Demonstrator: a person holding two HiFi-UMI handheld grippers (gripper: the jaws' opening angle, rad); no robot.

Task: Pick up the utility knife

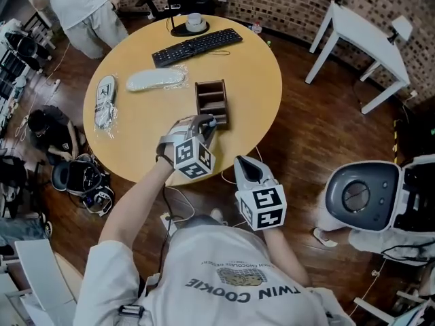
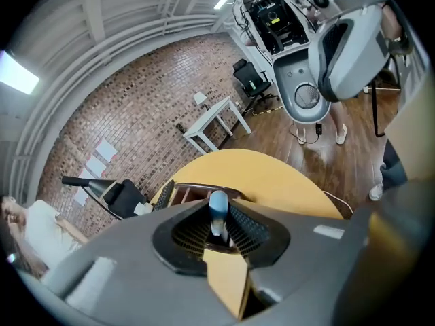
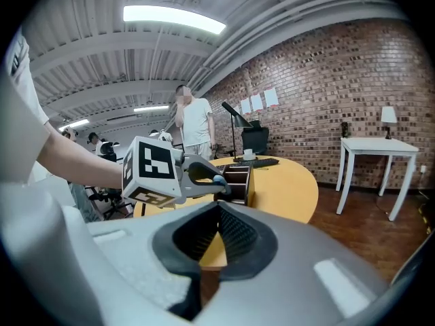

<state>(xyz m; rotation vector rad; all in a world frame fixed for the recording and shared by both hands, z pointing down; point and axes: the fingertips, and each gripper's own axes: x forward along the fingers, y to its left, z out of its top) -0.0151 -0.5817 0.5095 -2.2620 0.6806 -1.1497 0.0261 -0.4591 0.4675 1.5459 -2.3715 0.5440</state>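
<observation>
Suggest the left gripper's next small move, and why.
Probably lift the left gripper straight up. Its jaws are shut on the knife, which is close against the organizer, so rising first should clear the wood before any sideways move.

The utility knife [image 2: 218, 211] stands between the left gripper's [image 2: 219, 231] jaws, the organiser [image 2: 185, 193] on the table [image 2: 279, 178] just beyond them, the keyboard [image 1: 197, 46] farther behind, and the right gripper [image 3: 219, 212] to their right.

Round table [image 1: 255, 80] carries keyboard [image 1: 197, 46], brown compartment box [image 1: 211, 102], two bagged items [image 1: 156, 80]
</observation>
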